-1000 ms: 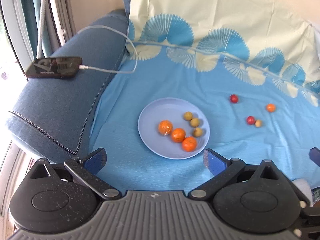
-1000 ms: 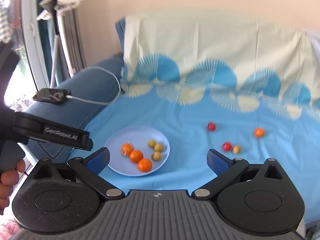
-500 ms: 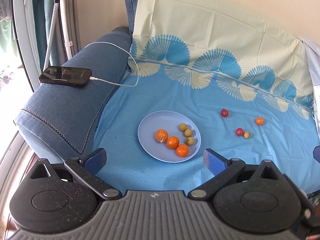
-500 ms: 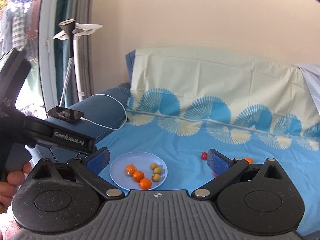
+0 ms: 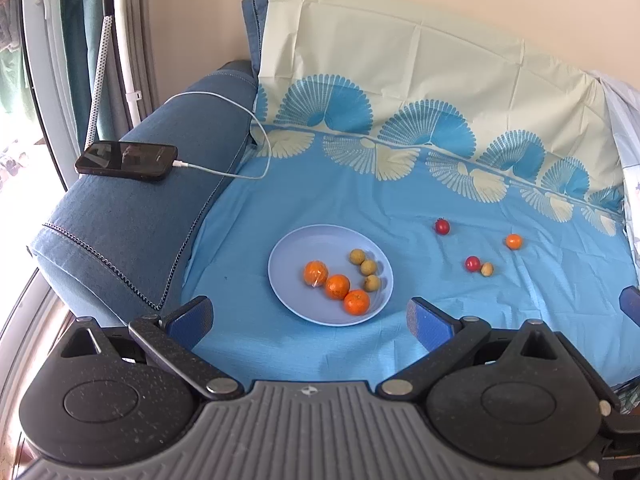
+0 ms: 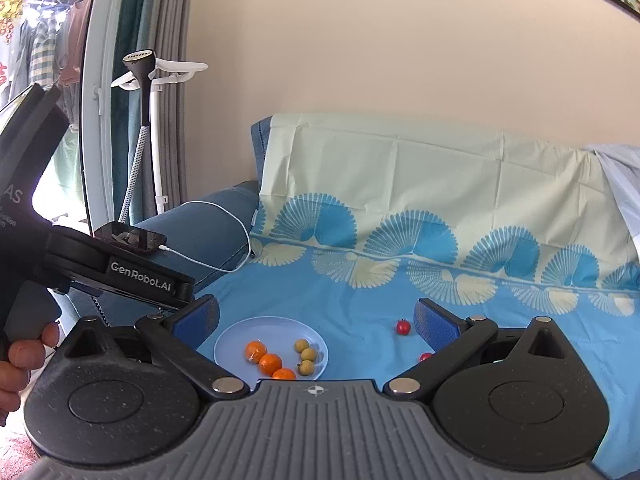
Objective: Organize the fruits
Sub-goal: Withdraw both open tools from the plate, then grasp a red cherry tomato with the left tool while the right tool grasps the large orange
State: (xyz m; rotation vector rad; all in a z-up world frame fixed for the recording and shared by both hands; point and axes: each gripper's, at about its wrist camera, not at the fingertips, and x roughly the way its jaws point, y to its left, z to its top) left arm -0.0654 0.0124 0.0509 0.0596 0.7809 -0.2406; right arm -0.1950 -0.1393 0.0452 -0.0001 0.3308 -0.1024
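Fruit sits split: six pieces on the plate [image 5: 280, 276], four loose on the blue sheet [image 5: 520, 300] off to its right. Both the left gripper [image 5: 310, 314] and right gripper [image 6: 316, 318] hang back, jaws wide and empty; the right looks nearer the strays.

Pale blue plate [image 5: 288, 248]; three orange fruits [image 5: 337, 286]; blue sheet [image 5: 340, 196], cream-and-blue fan pattern; black phone [image 5: 126, 160].
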